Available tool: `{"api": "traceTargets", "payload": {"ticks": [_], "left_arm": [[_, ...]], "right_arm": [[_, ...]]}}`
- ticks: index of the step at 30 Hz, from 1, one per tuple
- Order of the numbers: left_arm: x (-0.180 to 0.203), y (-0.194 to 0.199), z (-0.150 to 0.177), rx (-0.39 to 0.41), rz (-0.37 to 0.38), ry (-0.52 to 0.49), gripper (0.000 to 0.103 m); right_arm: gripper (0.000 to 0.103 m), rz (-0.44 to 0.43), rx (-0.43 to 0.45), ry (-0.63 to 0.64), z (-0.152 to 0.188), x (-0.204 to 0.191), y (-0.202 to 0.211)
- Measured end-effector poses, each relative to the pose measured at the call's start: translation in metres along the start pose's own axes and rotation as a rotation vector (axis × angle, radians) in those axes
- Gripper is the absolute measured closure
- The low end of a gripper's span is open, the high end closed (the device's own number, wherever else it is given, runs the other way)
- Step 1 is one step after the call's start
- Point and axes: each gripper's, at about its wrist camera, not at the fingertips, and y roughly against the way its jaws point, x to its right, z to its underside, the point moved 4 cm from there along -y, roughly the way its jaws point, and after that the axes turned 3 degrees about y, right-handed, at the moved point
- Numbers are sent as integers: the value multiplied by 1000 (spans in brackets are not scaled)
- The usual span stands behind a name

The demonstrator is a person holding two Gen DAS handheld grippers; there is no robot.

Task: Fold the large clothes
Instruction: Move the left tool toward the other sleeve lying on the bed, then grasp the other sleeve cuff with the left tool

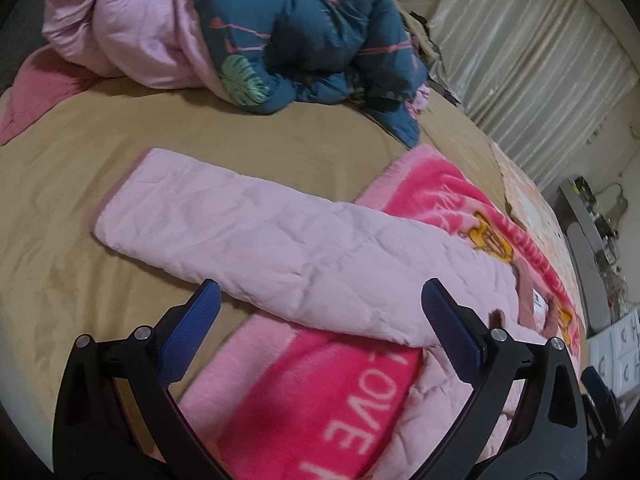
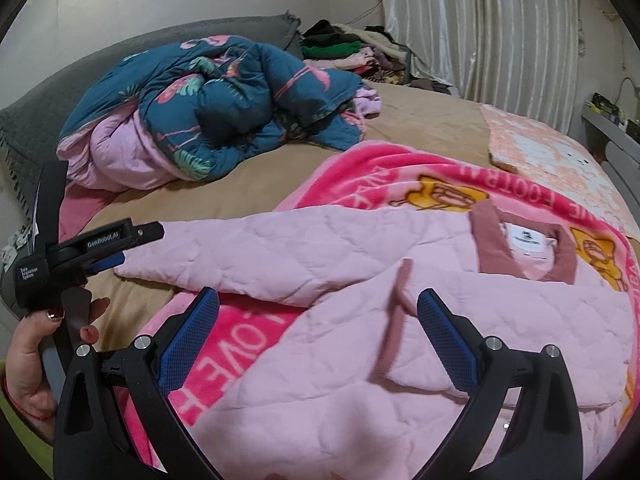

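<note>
A pale pink quilted garment (image 2: 360, 304) lies face up on the bed with its dusty-rose collar (image 2: 524, 246) at the right. One sleeve (image 1: 248, 236) stretches straight out to the left over the tan sheet. My left gripper (image 1: 320, 312) hovers open just above the sleeve near the shoulder, nothing between its blue pads. It also shows from the side in the right wrist view, the left gripper (image 2: 100, 256) held by a hand. My right gripper (image 2: 318, 320) is open over the garment's chest, straddling the rose front placket (image 2: 394, 320).
Under the garment lies a hot-pink printed blanket (image 1: 320, 400). A bunched teal-and-pink comforter (image 2: 216, 120) sits at the bed's far side, with a clothes pile (image 2: 352, 52) behind it. A curtain (image 2: 480, 28) and a shelf (image 2: 612, 128) stand at the right. Tan sheet (image 1: 80, 208) lies bare left.
</note>
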Motion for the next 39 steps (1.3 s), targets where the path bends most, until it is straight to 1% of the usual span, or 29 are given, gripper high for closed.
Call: {"api": "traceTargets", "payload": {"ticks": [5, 8, 11, 15, 24, 27, 31, 34, 35, 39], "left_arm": [[-26, -9, -7, -8, -45, 78, 9], [-38, -14, -10, -21, -55, 115, 9], [-47, -18, -10, -33, -54, 143, 9], [-59, -27, -11, -52, -78, 168, 9], [-83, -47, -12, -83, -113, 240, 9], [-96, -60, -10, -105, -92, 305, 9], [-105, -79, -5, -139, -79, 355, 9], [-115, -98, -1, -162, -19, 455, 9], [-120, -104, 1, -171, -16, 487, 9], [-125, -111, -5, -118, -25, 499, 9]], "right_arm": [[4, -21, -12, 20, -6, -17, -12], [4, -28, -16, 32, -11, -27, -18], [4, -37, -20, 43, -15, -34, -22], [4, -52, -36, 58, -18, -42, -30], [4, -55, -75, 85, -20, -54, -54], [4, -65, -96, 85, -13, -57, -61], [4, -72, -114, 91, -6, -58, -65], [4, -71, -116, 81, -3, -54, -64], [4, -71, -117, 77, -2, -52, -63], [4, -55, -113, 72, 4, -39, -55]]}}
